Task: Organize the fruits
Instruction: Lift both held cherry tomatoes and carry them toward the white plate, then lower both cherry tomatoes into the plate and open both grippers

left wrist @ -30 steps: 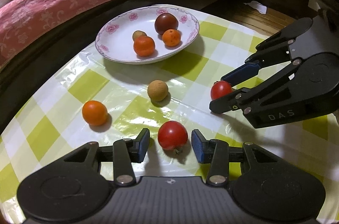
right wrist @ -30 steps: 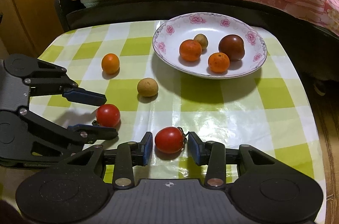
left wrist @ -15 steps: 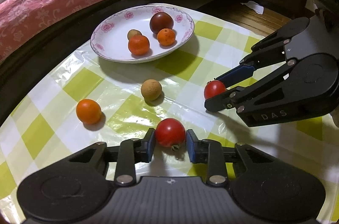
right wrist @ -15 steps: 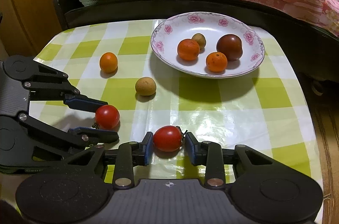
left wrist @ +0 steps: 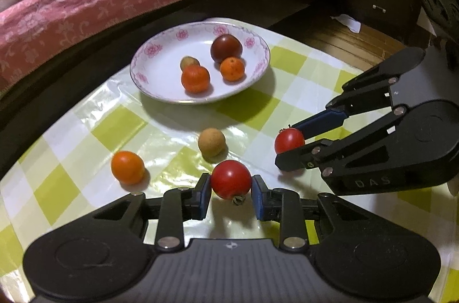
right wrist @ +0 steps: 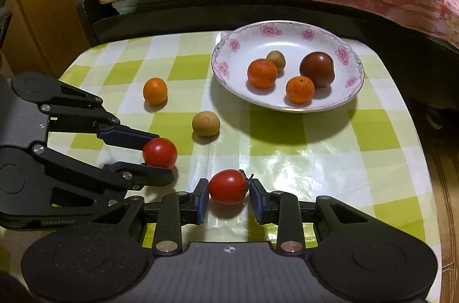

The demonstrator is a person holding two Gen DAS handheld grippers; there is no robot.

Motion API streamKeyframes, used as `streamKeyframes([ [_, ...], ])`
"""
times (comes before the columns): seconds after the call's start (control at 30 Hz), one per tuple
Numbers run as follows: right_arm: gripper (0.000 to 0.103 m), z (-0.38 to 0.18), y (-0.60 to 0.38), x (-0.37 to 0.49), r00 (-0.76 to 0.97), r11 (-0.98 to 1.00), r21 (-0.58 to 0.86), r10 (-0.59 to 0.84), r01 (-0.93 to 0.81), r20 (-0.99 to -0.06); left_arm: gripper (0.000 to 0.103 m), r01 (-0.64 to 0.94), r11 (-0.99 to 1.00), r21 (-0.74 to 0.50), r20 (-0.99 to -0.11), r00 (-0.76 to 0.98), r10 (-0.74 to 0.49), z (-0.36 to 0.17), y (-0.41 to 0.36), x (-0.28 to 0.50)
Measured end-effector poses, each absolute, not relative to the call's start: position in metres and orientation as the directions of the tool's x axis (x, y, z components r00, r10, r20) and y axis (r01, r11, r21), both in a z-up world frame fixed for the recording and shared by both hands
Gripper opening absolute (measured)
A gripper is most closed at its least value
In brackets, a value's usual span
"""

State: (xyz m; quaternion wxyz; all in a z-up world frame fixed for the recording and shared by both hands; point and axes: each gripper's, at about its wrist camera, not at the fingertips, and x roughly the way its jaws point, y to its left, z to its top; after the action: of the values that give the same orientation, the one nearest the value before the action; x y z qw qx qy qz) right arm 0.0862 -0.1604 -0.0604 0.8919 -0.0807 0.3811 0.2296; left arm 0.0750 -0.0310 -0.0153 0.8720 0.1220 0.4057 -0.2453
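Tomatoes fill both your grippers, on the checked cloth near the flowered plate (left wrist: 259,67). From the left wrist, your left gripper (left wrist: 231,192) is clenched on a round red tomato (left wrist: 231,178), stem stub pointing back toward the camera; only here does that stub show. From the right wrist, your right gripper (right wrist: 228,195) has its blue pads against an oval tomato (right wrist: 227,187), long axis lying across the jaws, green stem toward the right pad. This view alone shows the wooden cabinet (right wrist: 43,2) left of the plate.
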Motion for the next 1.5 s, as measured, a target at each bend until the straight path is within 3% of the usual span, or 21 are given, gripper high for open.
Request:
streamKeyframes([
  [0.9, 0.027, -0.021, -0.173, 0.103, 0.711, 0.909, 0.057, 0.362, -0.413, -0.603, 0.037, 0.461, 0.886, 0.048, -0.672, 0.671, -0.313, 0.018, -0.038, 0.112],
  [1.5, 0.027, -0.032, -0.184, 0.149, 0.740, 0.933, 0.070, 0.325, -0.354, -0.589, 0.037, 0.442, 0.894, 0.068, -0.683, 0.674, -0.281, -0.009, -0.052, 0.154],
])
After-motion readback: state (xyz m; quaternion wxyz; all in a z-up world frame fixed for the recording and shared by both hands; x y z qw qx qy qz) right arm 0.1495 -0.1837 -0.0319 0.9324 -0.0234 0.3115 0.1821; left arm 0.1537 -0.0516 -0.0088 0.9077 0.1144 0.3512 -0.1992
